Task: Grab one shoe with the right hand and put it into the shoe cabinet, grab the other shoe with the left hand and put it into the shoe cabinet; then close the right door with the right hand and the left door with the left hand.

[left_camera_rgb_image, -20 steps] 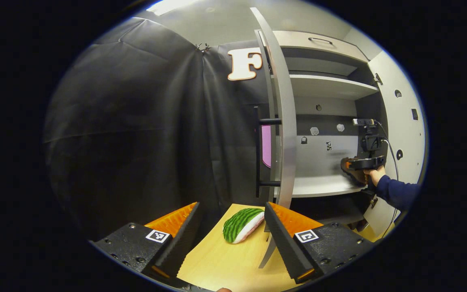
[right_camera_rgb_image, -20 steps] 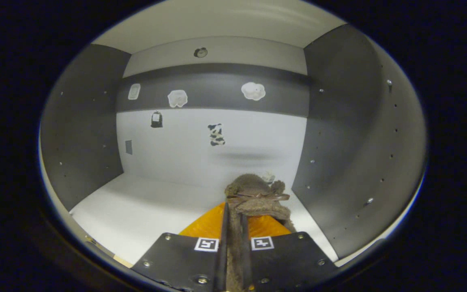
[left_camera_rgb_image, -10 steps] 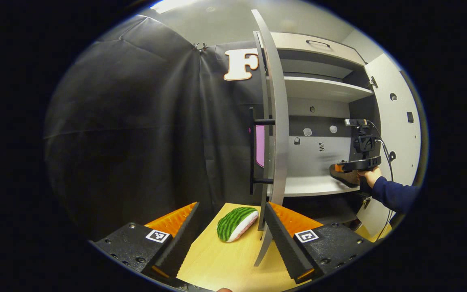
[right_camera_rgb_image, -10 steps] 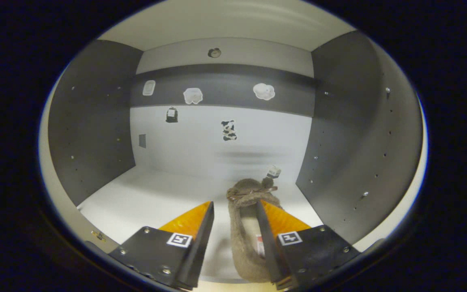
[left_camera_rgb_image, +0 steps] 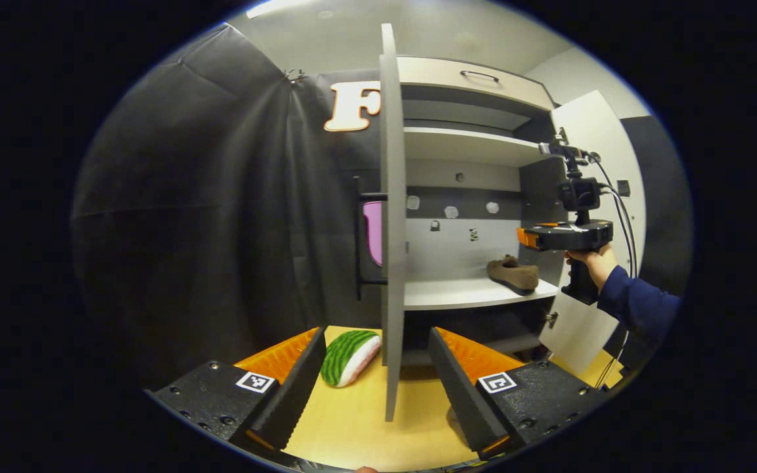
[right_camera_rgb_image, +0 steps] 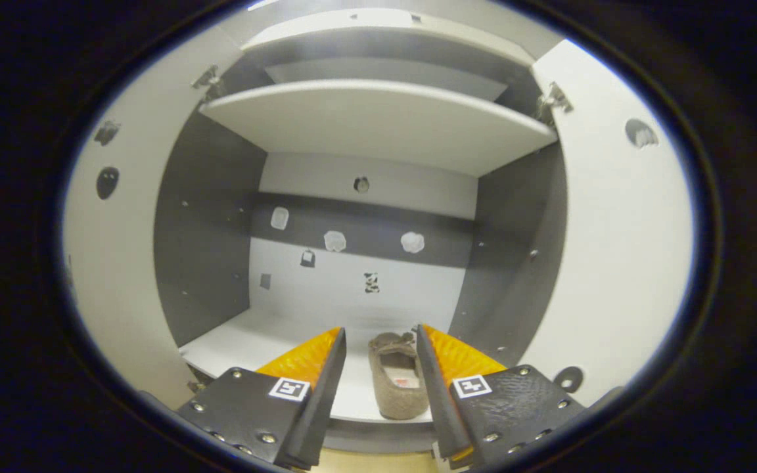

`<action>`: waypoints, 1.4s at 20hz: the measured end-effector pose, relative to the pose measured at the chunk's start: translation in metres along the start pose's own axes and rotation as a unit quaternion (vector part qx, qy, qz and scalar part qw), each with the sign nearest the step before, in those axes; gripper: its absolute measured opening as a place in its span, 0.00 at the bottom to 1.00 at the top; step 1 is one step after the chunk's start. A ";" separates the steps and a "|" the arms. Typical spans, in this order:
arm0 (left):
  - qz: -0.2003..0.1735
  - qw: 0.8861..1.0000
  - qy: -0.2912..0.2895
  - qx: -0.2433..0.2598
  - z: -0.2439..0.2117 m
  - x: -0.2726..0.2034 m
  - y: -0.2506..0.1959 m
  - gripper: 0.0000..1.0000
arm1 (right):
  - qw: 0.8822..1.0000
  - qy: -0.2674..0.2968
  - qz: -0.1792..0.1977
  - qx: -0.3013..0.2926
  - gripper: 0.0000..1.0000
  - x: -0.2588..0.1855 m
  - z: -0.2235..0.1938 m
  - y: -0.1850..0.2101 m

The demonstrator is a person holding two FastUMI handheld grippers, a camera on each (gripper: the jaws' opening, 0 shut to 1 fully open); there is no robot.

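Brown shoe (right_camera_rgb_image: pixel 397 383) on cabinet shelf (right_camera_rgb_image: pixel 267 341), both grippers wide, green shoe (left_camera_rgb_image: pixel 350 348) seemingly half hidden.

Both views facing the shoe cabinet (left_camera_rgb_image: pixel 470 144), right nearer.

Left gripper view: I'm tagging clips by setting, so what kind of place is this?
Probably a staged recording booth, not a home: black cloth wall, a shoe cabinet with both doors open, a brown shoe on its shelf, all standing on a wooden surface.
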State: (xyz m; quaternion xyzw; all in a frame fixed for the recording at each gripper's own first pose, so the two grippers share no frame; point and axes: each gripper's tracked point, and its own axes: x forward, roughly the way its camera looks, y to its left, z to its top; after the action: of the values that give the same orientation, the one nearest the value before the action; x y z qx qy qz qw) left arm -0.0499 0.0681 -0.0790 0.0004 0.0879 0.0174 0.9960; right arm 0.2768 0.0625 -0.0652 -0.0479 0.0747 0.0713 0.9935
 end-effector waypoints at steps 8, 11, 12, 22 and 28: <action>-0.133 0.987 0.090 0.024 -0.063 0.010 -0.085 0.97 | 0.999 -0.048 -0.025 0.005 0.64 -0.118 0.054 -0.044; -0.175 0.974 0.134 0.048 -0.096 0.020 -0.107 0.97 | 0.998 -0.048 -0.035 -0.002 0.64 -0.153 0.057 -0.058; -0.184 0.970 0.153 0.051 -0.109 0.023 -0.112 0.97 | 0.998 -0.049 -0.038 -0.001 0.65 -0.163 0.059 -0.064; -0.266 0.911 0.315 0.033 -0.247 0.025 -0.171 0.96 | 0.995 -0.061 -0.076 -0.005 0.71 -0.226 0.066 -0.096; -0.239 0.885 0.396 0.048 -0.340 0.039 -0.166 0.98 | 0.993 -0.074 -0.094 -0.005 0.71 -0.239 0.068 -0.105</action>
State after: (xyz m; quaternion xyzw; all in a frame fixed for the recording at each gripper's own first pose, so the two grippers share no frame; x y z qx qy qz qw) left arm -0.0648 -0.0975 -0.4213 0.0204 0.4733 -0.2262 0.8511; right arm 0.0682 -0.0664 0.0476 -0.0543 -0.0045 -0.0182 0.9983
